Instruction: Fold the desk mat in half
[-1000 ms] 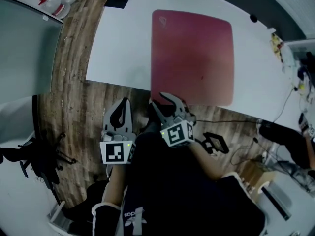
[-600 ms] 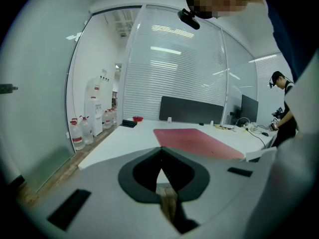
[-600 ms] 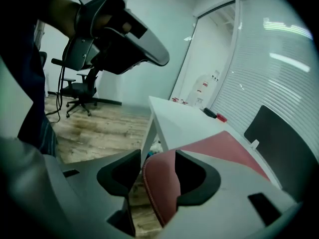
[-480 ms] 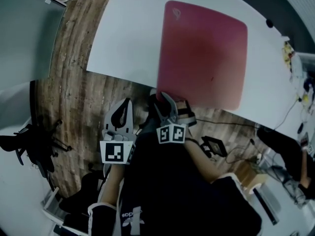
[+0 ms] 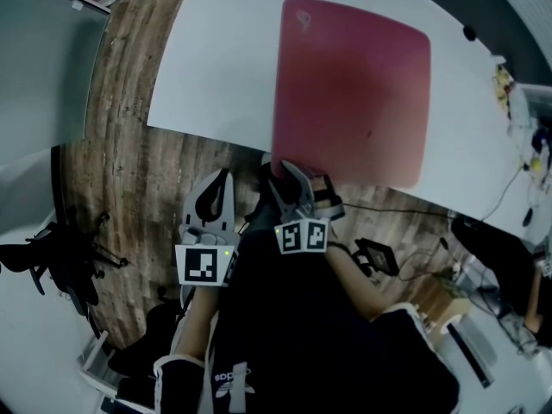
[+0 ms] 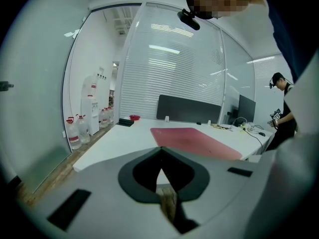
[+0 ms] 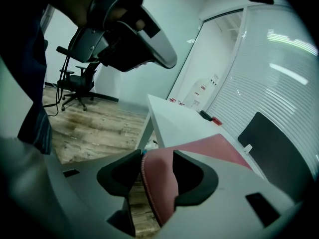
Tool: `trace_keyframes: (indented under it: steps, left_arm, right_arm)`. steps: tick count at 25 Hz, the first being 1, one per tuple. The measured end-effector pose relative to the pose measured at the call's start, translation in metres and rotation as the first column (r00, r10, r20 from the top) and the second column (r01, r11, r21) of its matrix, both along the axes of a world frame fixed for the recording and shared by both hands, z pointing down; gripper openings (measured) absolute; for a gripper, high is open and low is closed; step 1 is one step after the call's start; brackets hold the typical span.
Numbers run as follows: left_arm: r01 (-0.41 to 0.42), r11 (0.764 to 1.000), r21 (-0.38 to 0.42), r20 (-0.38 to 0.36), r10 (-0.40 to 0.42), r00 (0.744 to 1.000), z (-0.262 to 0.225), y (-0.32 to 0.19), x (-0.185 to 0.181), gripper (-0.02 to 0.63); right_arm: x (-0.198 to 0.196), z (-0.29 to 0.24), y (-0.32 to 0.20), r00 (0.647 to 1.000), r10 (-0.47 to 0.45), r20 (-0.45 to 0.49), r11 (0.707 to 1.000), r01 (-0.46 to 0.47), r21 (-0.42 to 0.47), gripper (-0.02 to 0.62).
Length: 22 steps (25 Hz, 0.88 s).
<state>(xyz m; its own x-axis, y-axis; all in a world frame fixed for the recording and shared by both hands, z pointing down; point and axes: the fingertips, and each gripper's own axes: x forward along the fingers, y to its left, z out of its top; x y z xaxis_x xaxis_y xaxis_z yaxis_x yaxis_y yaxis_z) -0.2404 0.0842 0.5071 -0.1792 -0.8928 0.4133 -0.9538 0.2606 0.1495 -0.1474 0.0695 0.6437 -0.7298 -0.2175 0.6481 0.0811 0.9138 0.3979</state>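
At the left of the head view, over a strip of wood-grain floor, the left gripper hangs with its jaws together and nothing between them, well short of the work. To its right, a smooth white table fills the upper middle of the frame. At lower centre the right gripper has just been opening its jaws, which now stand wide apart. The near-left corner of the desk mat sits between them but is not pinched. It lies close against one jaw, with a clear gap to the other.

The mat lies flat on the table from centre to upper right, and its near edge pokes past the table's front edge. It is a dull red rectangle with rounded corners, a matte face and a faint mark in its far-left corner. The right gripper view shows a stitched rim. It appears thin, light and limp, so a pinched corner would likely sag and drag, not lift as a board would. The overhanging near corners look like the best places to take hold, one per gripper. A firm pinch behind the stitching should keep the smooth face from slipping.
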Motion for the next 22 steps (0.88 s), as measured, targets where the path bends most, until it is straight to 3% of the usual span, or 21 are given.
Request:
trace_keyframes:
  steps: [2, 9, 13, 22]
  left_arm:
    - [-0.010, 1.000, -0.003, 0.001, 0.010, 1.000, 0.000, -0.002, 0.002, 0.003]
    - [-0.047, 0.999, 0.018, 0.003, 0.047, 0.999, -0.008, -0.010, 0.004, 0.003]
    - [-0.067, 0.997, 0.032, 0.006, 0.066, 0.998, -0.011, -0.014, 0.006, 0.003]
    - [-0.124, 0.990, 0.062, 0.018, 0.123, 0.992, -0.021, -0.026, 0.010, 0.003]
  right_arm:
    - [0.000, -0.008, 0.001, 1.000, 0.007, 0.028, 0.999, -0.006, -0.035, 0.196]
    - [0.000, -0.023, -0.002, 0.991, 0.120, 0.051, 0.975, -0.108, -0.196, 0.080]
    - [-0.001, -0.023, 0.000, 0.992, 0.117, 0.036, 0.968, -0.106, -0.227, 0.025]
    - [0.004, -0.064, -0.024, 0.965, 0.242, 0.100, 0.922, -0.196, -0.335, 0.017]
